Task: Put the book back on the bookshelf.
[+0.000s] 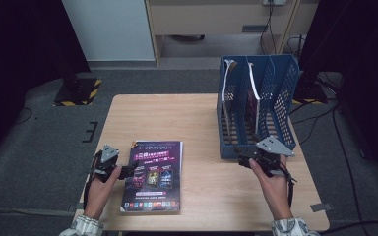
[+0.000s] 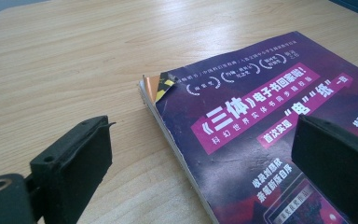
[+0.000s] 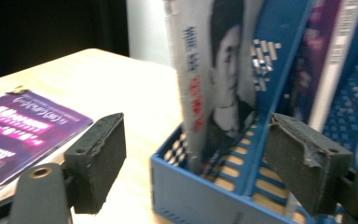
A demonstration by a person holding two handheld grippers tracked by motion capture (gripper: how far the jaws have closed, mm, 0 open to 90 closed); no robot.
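purple book (image 2: 270,135) edge between open left tongs (image 2: 205,158)

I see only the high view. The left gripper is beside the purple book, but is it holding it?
Observer: No. In the left gripper view the left gripper is open, one jaw over the table, one over the book cover.
Operator: Is the book in good condition?
Observer: Its near corner is curled up, showing orange underneath.
Operator: And the right gripper, does it grip the rack?
Observer: No. The right gripper is open, in front of the blue rack, apart from it.
Operator: What stands in the nearest slot?
Observer: An upright book with a portrait on its cover.
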